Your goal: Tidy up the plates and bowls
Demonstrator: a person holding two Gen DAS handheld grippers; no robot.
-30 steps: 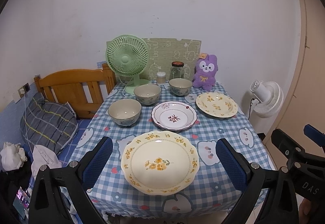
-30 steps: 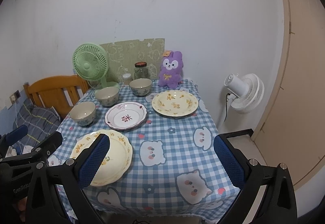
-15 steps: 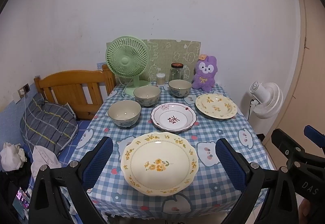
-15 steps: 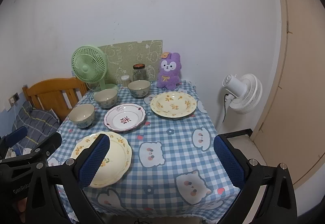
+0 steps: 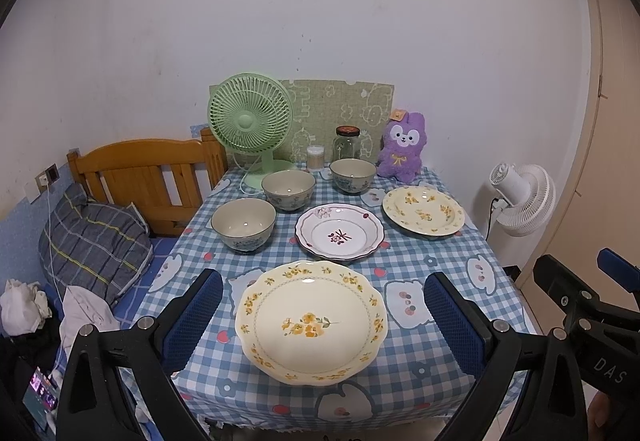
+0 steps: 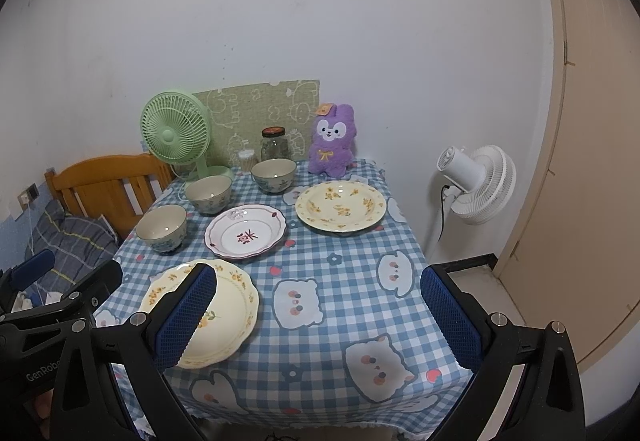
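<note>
Gaping wide and empty, our left gripper (image 5: 320, 317) frames the near yellow-flowered plate (image 5: 311, 317) on the checked tablecloth (image 5: 404, 265); nothing seems stacked yet, with three bowls (image 5: 243, 224) standing apart. From the right wrist, our right gripper (image 6: 318, 315) hangs equally open above bare cloth, the pink-rimmed plate (image 6: 245, 231) and far yellow plate (image 6: 340, 205) separate, a white floor fan (image 6: 478, 179) beside the table.

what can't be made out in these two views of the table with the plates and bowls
- Right wrist view: the near cream yellow-flowered plate is partly hidden by a blue finger of the right hand-held gripper.
- Both views: contents of the clear glass jar are too small to tell.
- Left wrist view: the blue checked tablecloth front edge is cut off by the frame.
</note>
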